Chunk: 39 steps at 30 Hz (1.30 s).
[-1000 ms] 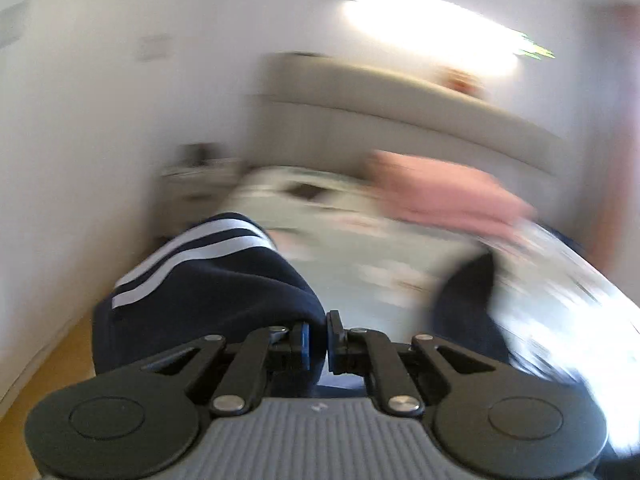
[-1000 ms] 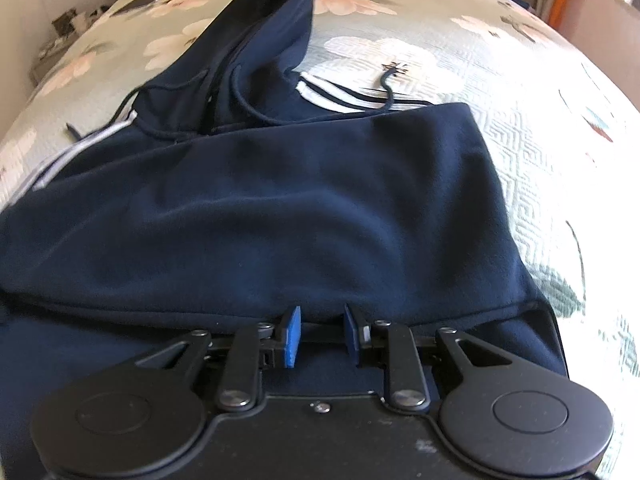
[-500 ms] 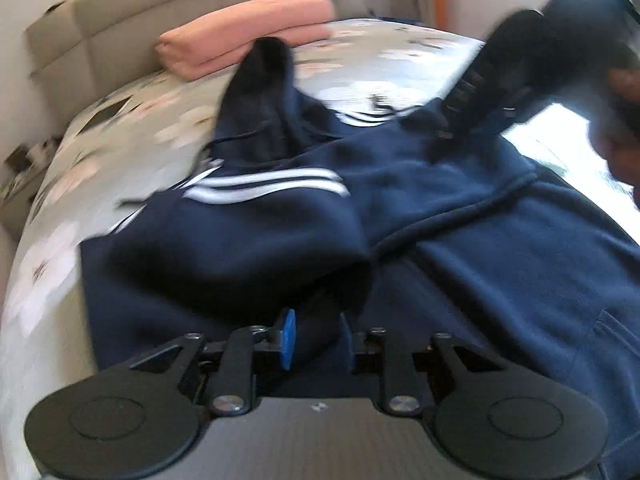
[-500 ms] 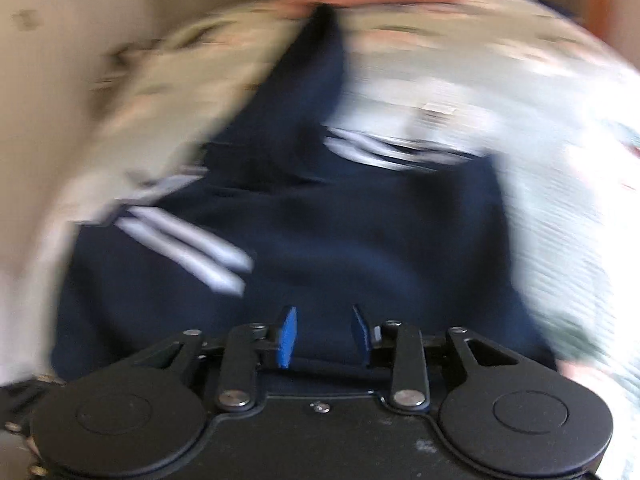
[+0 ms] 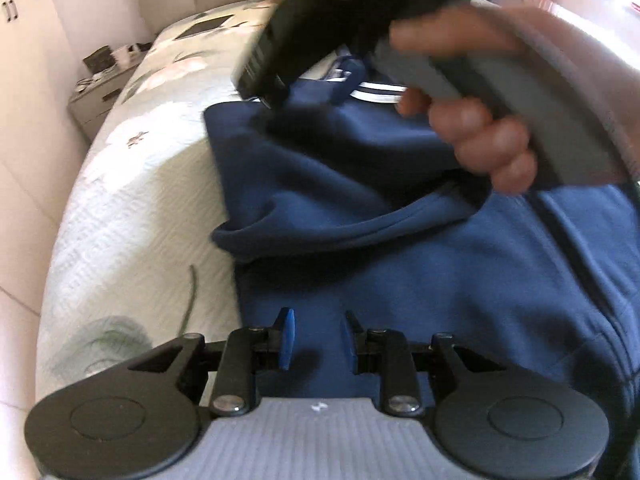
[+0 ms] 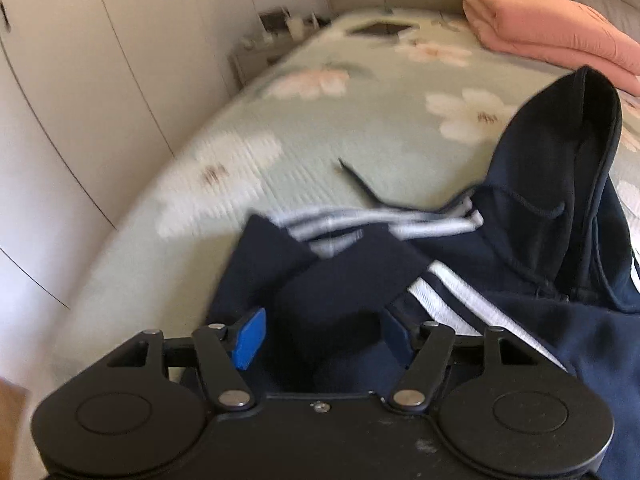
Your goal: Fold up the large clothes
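A navy hoodie with white sleeve stripes lies part-folded on the bed. My left gripper is open and points down just above its flat body, close to the garment's left edge, with nothing between the pads. A hand crosses above it, gripping a grey handle. In the right wrist view the hoodie shows its hood standing up at the right. My right gripper is open astride a folded sleeve with stripes; the left pad stands clear of the cloth.
The bed has a pale green floral cover, whose left edge drops off beside white wall panels. A folded pink blanket lies by the headboard. A cluttered nightstand stands at the far left.
The left gripper has let go of the striped sleeve, opened and sunk toward the hoodie's body. The right gripper has opened wider and swung left from the hem to the striped sleeve.
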Available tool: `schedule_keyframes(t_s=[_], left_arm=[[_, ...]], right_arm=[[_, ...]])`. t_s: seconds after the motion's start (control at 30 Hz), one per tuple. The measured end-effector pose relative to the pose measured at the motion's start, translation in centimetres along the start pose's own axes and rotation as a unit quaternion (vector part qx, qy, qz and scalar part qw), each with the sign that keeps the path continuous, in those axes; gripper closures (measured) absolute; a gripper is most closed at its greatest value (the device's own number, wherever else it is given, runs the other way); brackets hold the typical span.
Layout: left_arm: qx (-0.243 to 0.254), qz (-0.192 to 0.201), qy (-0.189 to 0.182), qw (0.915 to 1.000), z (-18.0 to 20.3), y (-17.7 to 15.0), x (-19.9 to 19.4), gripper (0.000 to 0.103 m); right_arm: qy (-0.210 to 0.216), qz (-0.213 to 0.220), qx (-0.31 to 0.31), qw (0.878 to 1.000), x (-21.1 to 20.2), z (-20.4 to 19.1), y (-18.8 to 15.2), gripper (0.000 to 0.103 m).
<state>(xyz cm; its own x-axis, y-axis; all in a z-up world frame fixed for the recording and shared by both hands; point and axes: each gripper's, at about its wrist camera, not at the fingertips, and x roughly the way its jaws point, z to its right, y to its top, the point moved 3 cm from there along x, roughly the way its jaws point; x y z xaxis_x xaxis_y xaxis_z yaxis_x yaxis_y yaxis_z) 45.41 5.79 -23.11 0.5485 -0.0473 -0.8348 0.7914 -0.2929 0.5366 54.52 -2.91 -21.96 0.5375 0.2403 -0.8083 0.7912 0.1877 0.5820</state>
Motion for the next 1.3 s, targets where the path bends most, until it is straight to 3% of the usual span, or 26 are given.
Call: schedule_keyframes(t_s=[0.03, 0.1, 0.2, 0.37, 0.47, 0.53, 0.57, 0.6, 0.63, 0.7, 0.77, 0.87, 0.97, 1.0, 1.1, 1.13, 1.17, 1.23, 1.3], left_arm=[[-0.005, 0.001, 0.003, 1.0, -0.4, 0.0, 0.0, 0.075], [-0.015, 0.007, 0.011, 0.9998, -1.1, 0.3, -0.1, 0.075], [-0.042, 0.027, 0.015, 0.9987, -2.3, 1.1, -0.8, 0.075], [-0.079, 0.08, 0.017, 0.9935, -3.2, 4.3, -1.4, 0.075], [-0.089, 0.108, 0.003, 0.9901, -2.9, 6.8, -0.7, 0.075], [-0.087, 0.122, 0.001, 0.9887, -2.4, 8.1, 0.1, 0.074], [-0.085, 0.118, -0.004, 0.9894, -2.0, 8.5, 0.7, 0.071], [-0.082, 0.105, -0.007, 0.991, -1.4, 8.9, 1.6, 0.07], [-0.079, 0.09, -0.006, 0.9927, -0.9, 9.0, 2.6, 0.07], [-0.068, 0.055, -0.004, 0.9962, 0.0, 8.8, 4.5, 0.07], [-0.057, 0.039, -0.005, 0.9976, 0.7, 8.3, 5.3, 0.07], [-0.045, 0.04, -0.005, 0.9982, 1.2, 8.1, 5.0, 0.07], [-0.038, 0.055, -0.008, 0.9977, 1.8, 9.0, 4.6, 0.07], [-0.038, 0.061, -0.014, 0.9973, 2.2, 9.6, 4.6, 0.07], [-0.028, 0.068, -0.032, 0.9968, 4.1, 11.2, 5.3, 0.07], [-0.023, 0.068, -0.036, 0.9968, 4.8, 11.5, 5.7, 0.07], [-0.021, 0.066, -0.041, 0.9967, 5.4, 11.6, 6.4, 0.07], [-0.035, 0.049, -0.053, 0.9968, 5.9, 11.6, 8.0, 0.07], [-0.06, 0.035, -0.058, 0.9959, 5.5, 11.2, 9.5, 0.071]], right_arm=[[-0.014, 0.0, 0.004, 1.0, 0.2, 0.3, -0.1, 0.09], [-0.009, 0.028, 0.042, 0.999, -1.5, 1.4, 0.5, 0.091], [0.011, 0.116, 0.072, 0.991, -6.4, 3.0, 2.8, 0.091], [0.035, 0.277, 0.138, 0.95, -16.8, 10.3, 5.5, 0.091], [-0.005, 0.317, 0.195, 0.928, -20.5, 17.0, 3.5, 0.09], [-0.051, 0.293, 0.225, 0.928, -20.5, 21.2, 0.6, 0.088], [-0.078, 0.261, 0.238, 0.932, -19.6, 23.1, -1.2, 0.088], [-0.104, 0.217, 0.252, 0.937, -18.3, 24.8, -3.1, 0.081], [-0.128, 0.163, 0.264, 0.942, -16.5, 26.3, -5.4, 0.062], [-0.171, 0.043, 0.272, 0.946, -12.9, 28.5, -10.3, 0.043], [-0.207, -0.037, 0.296, 0.932, -11.5, 30.0, -14.5, 0.045], [-0.198, -0.005, 0.315, 0.928, -13.4, 30.0, -16.3, 0.045], [-0.199, 0.05, 0.248, 0.947, -14.1, 27.6, -13.6, 0.046], [-0.196, 0.068, 0.215, 0.954, -13.9, 26.4, -12.3, 0.05], [-0.196, 0.097, 0.123, 0.968, -11.7, 23.0, -8.8, 0.103], [-0.188, 0.107, 0.101, 0.971, -10.7, 22.3, -8.0, 0.103], [-0.172, 0.105, 0.088, 0.976, -9.4, 21.8, -7.6, 0.103], [-0.131, 0.059, 0.06, 0.988, -5.7, 21.3, -7.6, 0.103], [-0.147, 0.017, 0.034, 0.988, -3.2, 22.3, -8.6, 0.103]])
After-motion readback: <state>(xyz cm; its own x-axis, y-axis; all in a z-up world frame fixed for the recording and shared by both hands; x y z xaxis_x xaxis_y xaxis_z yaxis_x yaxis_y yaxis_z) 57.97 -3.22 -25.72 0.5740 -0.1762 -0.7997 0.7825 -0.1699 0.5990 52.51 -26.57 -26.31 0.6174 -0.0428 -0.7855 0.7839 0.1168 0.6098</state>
